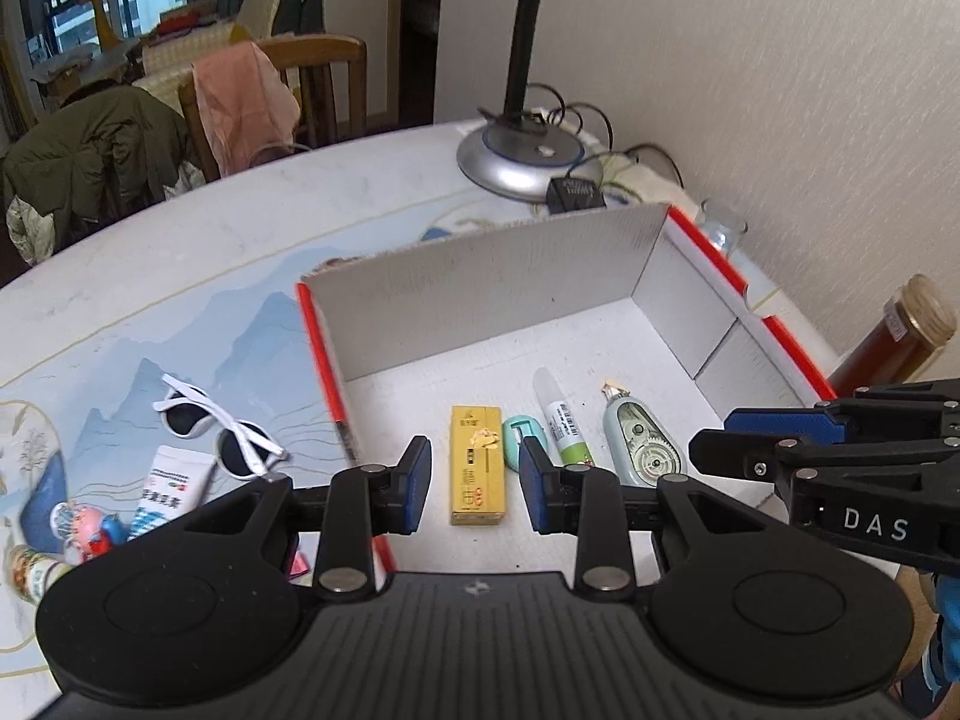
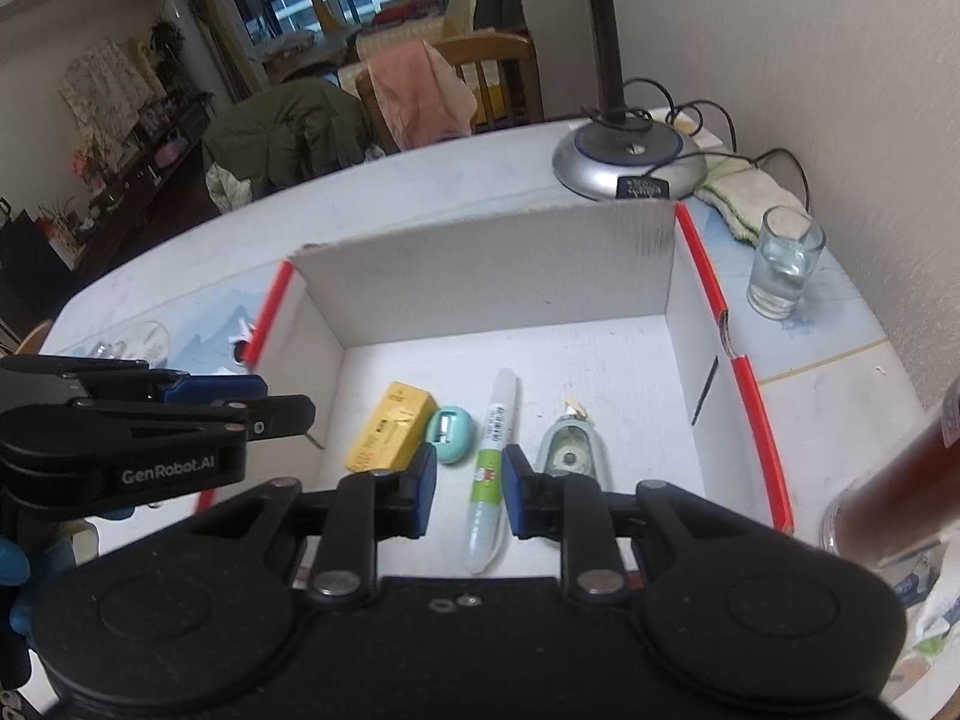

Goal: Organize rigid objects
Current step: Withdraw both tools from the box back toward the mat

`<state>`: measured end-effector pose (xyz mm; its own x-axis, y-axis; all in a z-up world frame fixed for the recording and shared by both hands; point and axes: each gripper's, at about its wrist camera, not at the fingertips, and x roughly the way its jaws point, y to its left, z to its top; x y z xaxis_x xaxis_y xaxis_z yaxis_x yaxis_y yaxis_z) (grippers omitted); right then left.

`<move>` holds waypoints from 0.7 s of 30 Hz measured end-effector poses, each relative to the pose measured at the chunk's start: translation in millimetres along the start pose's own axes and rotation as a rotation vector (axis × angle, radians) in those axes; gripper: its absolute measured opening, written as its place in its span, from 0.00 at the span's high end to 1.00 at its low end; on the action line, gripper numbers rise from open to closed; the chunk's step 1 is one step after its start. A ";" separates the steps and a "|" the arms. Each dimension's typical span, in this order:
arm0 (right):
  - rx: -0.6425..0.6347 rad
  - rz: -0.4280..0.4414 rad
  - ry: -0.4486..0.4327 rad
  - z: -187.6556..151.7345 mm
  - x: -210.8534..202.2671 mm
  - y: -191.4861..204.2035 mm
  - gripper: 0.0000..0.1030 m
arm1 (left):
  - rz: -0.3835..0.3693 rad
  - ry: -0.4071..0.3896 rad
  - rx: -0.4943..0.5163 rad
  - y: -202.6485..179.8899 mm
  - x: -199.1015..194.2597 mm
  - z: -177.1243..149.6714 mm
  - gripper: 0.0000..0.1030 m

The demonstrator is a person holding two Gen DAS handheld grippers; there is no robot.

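Observation:
An open white cardboard box (image 1: 480,294) with red edges holds a yellow carton (image 1: 477,468), a teal round sharpener (image 1: 519,441), a glue pen (image 1: 561,420) and a correction tape (image 1: 639,441), lying side by side. My left gripper (image 1: 475,462) hovers above the yellow carton, its pads apart with nothing between them. My right gripper (image 2: 469,468) hangs open above the glue pen (image 2: 492,450), which rests on the box floor. White sunglasses (image 1: 216,426) and a white tube (image 1: 168,489) lie on the table left of the box.
A desk lamp base (image 1: 519,156) with cables stands behind the box. A glass of water (image 2: 783,267) and a folded cloth (image 2: 744,192) sit at the back right. A brown jar (image 2: 888,480) stands close on the right. Small colourful items (image 1: 84,528) lie at the near left.

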<state>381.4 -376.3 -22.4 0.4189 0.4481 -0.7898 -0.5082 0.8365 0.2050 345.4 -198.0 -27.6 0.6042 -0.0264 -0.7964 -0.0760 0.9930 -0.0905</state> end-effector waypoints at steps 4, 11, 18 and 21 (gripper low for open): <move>-0.002 -0.007 -0.027 -6.2 -9.9 10.8 0.77 | 0.002 -0.053 0.000 7.7 -20.9 -7.4 0.42; 0.013 -0.013 -0.058 -18.3 -21.0 32.1 0.75 | -0.006 -0.112 0.016 20.2 -49.9 -25.7 0.38; 0.029 -0.012 -0.083 -30.8 -30.7 54.1 0.62 | -0.024 -0.147 0.011 41.2 -75.5 -46.1 0.38; 0.032 -0.011 -0.090 -35.1 -31.8 66.1 0.52 | -0.032 -0.157 0.005 52.8 -87.3 -55.6 0.38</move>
<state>308.2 -346.3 -4.1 0.4909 0.4643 -0.7372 -0.4792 0.8506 0.2166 244.5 -149.6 4.0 0.7230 -0.0396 -0.6898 -0.0511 0.9926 -0.1106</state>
